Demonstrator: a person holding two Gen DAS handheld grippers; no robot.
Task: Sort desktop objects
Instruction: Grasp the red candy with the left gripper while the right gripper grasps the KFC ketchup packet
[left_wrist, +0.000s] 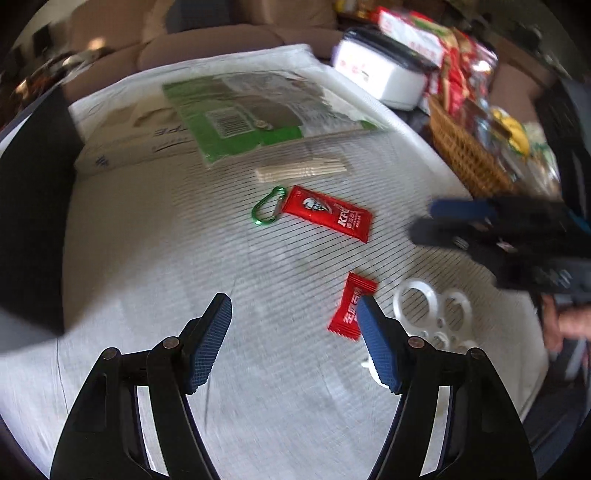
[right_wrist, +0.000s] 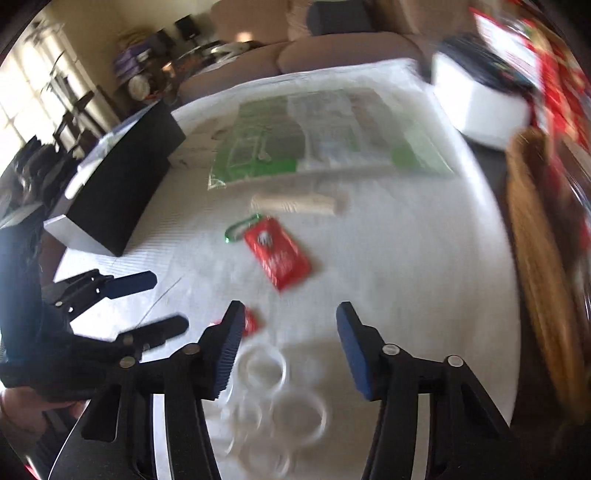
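Observation:
A red KFC sauce packet (left_wrist: 327, 213) lies mid-table beside a green carabiner (left_wrist: 269, 205); behind them lies a bundle of wooden sticks (left_wrist: 301, 169). A small red candy wrapper (left_wrist: 351, 306) lies by my left gripper's right finger. A white ring-holed plastic piece (left_wrist: 432, 314) lies to its right. My left gripper (left_wrist: 295, 314) is open and empty above the cloth. My right gripper (right_wrist: 290, 317) is open and empty over the white plastic piece (right_wrist: 280, 391). The packet (right_wrist: 279, 251), the carabiner (right_wrist: 240, 229) and the candy (right_wrist: 251, 321) also show in the right wrist view.
A green printed bag (left_wrist: 255, 107) lies at the back of the white cloth. A black box (right_wrist: 118, 184) stands at the left. A white container (left_wrist: 380, 70) and a wicker basket (left_wrist: 465, 147) of snacks stand at the right.

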